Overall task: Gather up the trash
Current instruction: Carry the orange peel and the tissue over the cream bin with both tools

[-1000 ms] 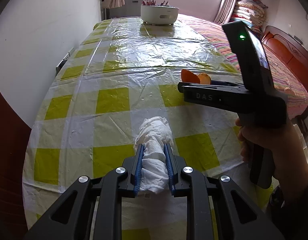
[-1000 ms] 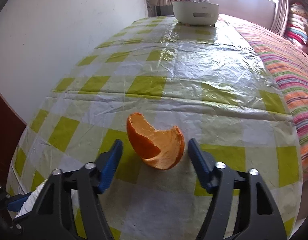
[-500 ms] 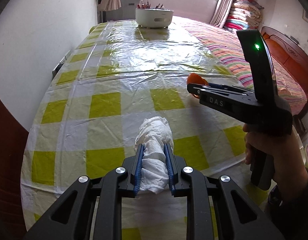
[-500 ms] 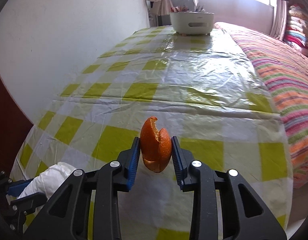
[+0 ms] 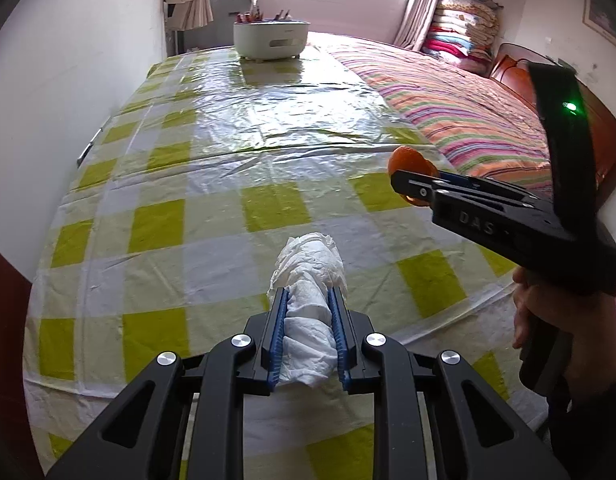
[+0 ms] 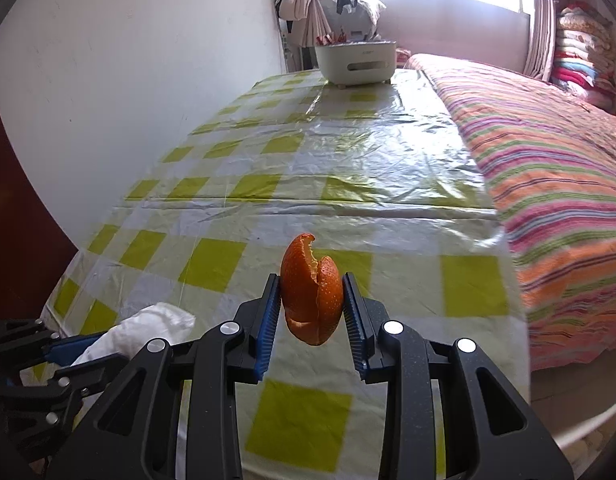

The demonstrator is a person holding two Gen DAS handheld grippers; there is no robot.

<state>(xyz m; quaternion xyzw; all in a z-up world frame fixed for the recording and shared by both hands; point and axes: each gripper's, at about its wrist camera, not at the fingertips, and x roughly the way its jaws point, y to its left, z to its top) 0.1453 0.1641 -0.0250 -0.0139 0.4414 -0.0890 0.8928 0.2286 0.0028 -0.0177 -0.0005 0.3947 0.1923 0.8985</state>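
Observation:
My left gripper (image 5: 307, 304) is shut on a crumpled white tissue (image 5: 310, 280) and holds it above the near part of the table. My right gripper (image 6: 311, 288) is shut on a curled orange peel (image 6: 310, 292) and holds it off the table. In the left wrist view the right gripper (image 5: 418, 184) with the peel (image 5: 408, 162) is up at the right. In the right wrist view the left gripper (image 6: 64, 354) and its tissue (image 6: 148, 326) show at the lower left.
The table has a yellow-and-white checked plastic cloth (image 5: 212, 216). A white basket (image 5: 270, 38) with small items stands at the far end. A white wall (image 5: 60, 80) runs along the left. A bed with a striped cover (image 6: 548, 160) lies along the right edge.
My right gripper closed on the orange peel and lifted it off the table. Both grippers have risen and pulled back. The left gripper kept hold of the tissue.

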